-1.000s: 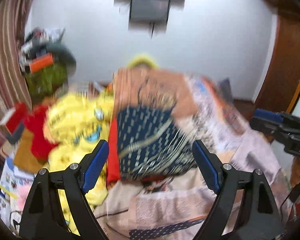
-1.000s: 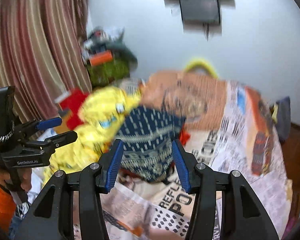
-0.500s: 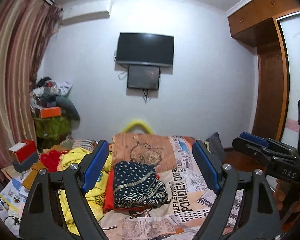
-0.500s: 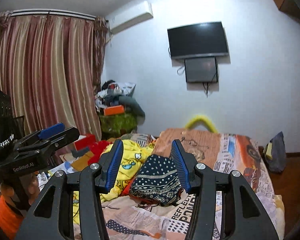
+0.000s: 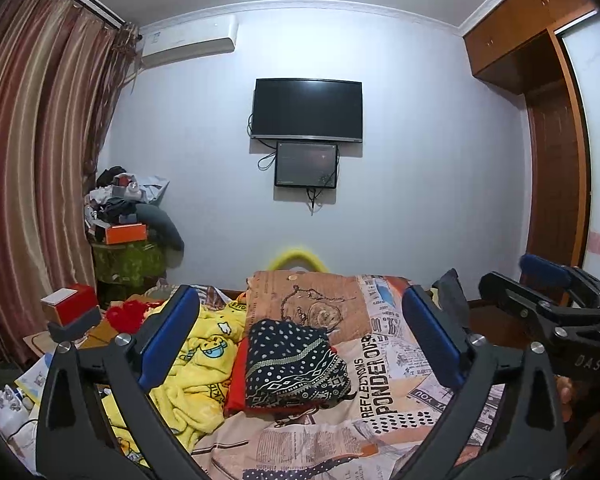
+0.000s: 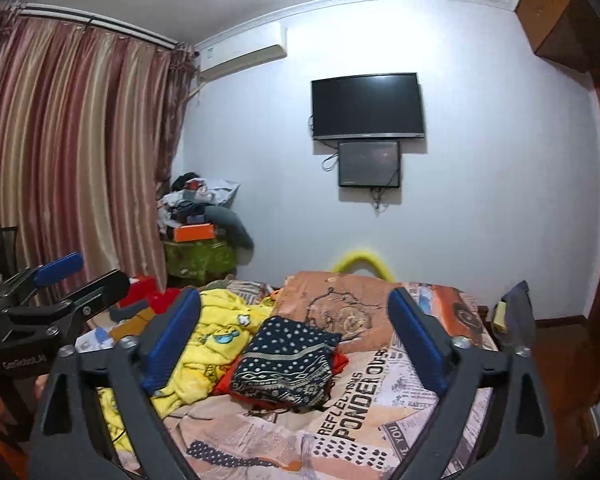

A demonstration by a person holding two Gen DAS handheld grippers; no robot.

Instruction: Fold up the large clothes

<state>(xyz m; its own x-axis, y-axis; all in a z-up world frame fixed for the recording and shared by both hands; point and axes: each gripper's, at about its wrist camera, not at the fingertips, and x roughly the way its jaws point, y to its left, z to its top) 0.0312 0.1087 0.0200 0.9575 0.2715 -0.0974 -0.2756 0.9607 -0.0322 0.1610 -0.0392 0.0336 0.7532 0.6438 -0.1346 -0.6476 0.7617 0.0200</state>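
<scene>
The left hand-held gripper [image 5: 300,340] is held above the near part of the bed, pointed almost level toward the far wall. Its blue-padded jaws are seen spread wide and opening, with nothing between them. The right hand-held gripper [image 6: 294,338] is held the same way, its jaws likewise wide apart and opening, with nothing gripped. In the left wrist view the right hand-held gripper is seen at the right edge, and in the right wrist view the left one is seen at the left edge.

A folded navy cloth with white dots and a geometric border [image 5: 294,364] is laid on the bed, well beyond both sets of fingertips and touched by neither. It is rested on a folded red garment [image 5: 236,376], of which only the edges are shown. Just beside these, to the left, a crumpled yellow fleece garment with cartoon prints [image 5: 196,368] is heaped. The bed is covered by a newspaper-print sheet in orange and cream [image 5: 384,384].

On the far wall a black flat television [image 5: 307,110] is mounted, with a smaller dark screen [image 5: 306,165] under it. Striped brown-red curtains [image 5: 32,168] are hung at the left.
</scene>
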